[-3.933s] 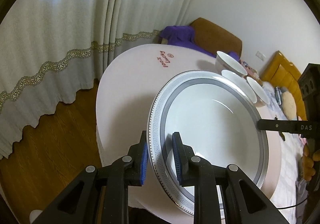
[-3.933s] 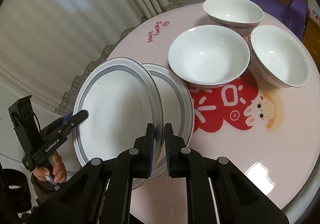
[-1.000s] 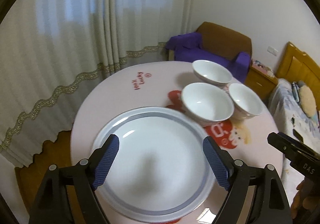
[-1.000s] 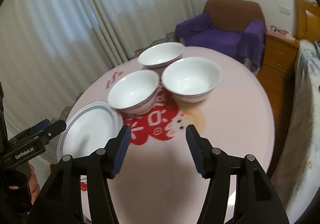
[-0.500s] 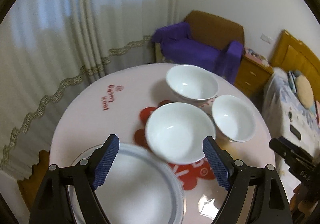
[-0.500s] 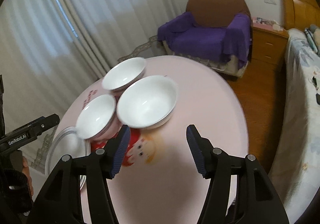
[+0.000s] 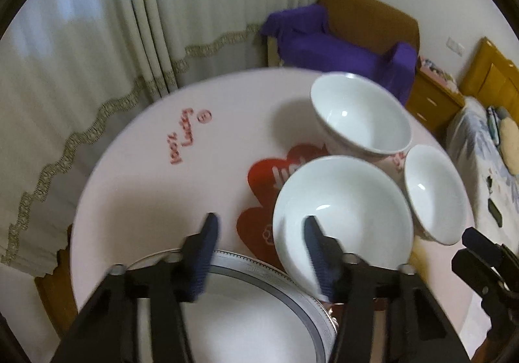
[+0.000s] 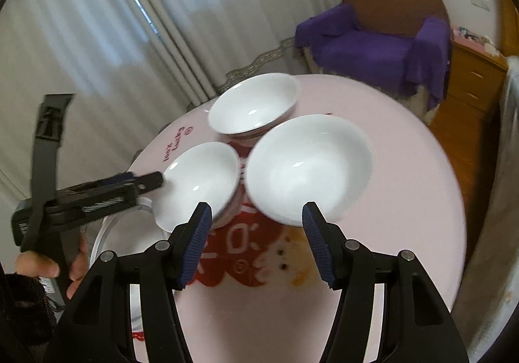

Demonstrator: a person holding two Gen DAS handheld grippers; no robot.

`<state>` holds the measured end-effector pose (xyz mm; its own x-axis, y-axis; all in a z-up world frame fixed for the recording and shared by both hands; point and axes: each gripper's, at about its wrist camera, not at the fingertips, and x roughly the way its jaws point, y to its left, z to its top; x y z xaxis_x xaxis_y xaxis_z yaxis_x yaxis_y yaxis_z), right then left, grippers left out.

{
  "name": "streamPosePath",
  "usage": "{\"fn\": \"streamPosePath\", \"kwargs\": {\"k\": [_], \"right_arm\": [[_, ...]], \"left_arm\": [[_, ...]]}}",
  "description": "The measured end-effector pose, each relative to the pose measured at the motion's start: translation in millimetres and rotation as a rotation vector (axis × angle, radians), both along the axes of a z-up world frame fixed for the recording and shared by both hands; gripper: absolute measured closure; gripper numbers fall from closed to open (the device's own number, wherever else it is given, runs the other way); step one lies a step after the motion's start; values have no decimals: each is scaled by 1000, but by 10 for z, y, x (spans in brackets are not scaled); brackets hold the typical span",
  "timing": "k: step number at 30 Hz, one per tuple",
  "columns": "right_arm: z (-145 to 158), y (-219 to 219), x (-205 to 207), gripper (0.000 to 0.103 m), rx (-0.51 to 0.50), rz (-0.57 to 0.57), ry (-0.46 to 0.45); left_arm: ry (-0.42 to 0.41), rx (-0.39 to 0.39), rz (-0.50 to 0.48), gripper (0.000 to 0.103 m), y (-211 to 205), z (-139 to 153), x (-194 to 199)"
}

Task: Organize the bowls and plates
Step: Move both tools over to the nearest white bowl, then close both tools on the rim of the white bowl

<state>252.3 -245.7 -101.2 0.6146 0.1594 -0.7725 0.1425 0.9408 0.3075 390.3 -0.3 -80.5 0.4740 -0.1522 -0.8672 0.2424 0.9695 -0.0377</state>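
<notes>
While the plate stack [image 7: 259, 308] lies flat at the near edge of the round table [image 7: 136, 175], the left wrist view shows the left gripper [image 7: 261, 235] with its fingers spread wide and holding nothing, poised over the rim of the nearest bowl [image 7: 343, 210]. Two more bowls stand beyond it, the far bowl [image 7: 360, 113] and the right-hand bowl [image 7: 433, 191], all three crowded together and upright. Judging from this, the plates are done and the bowls come next; the left tongs would need to drop one finger inside the near rim and close on the wall.

From the right wrist view, the right gripper [image 8: 256, 217] is likewise released and empty, hovering before the gap between two bowls [image 8: 308, 165]. This view alone shows the left tool from outside, its tip close to the left-side bowl [image 8: 201, 178], and the hand [image 8: 48, 269] holding it. Only a sliver of the plates appears here, whereas the left view shows their grey patterned rim plainly.
</notes>
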Motion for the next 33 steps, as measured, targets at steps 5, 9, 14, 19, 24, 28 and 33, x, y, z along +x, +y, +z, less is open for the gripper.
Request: {"fn": "streamPosePath", "kwargs": {"k": [5,9,14,19,24,28,33], "right_arm": [[-35,169,41,43,7,13,20],[-85,195,92,43,36,-2,45],[-136,251,182,43,49,-11,68],[-231,332,323,45,28,-27,110],[-315,333,406,54,30,-47,128],[-425,287,464,80,58,-57,152],[-434,286,474,81,60,-58,154]], "left_arm": [[38,-26,-62,94,-30,-138,134],[24,-16,-97,96,-47,-148,211],[25,-35,-118,96,24,-209,233],[28,-53,-117,96,101,-220,102],[29,-61,-128,95,103,-223,82],[24,-63,-140,95,84,-221,71],[22,-51,-136,95,42,-231,58]]}}
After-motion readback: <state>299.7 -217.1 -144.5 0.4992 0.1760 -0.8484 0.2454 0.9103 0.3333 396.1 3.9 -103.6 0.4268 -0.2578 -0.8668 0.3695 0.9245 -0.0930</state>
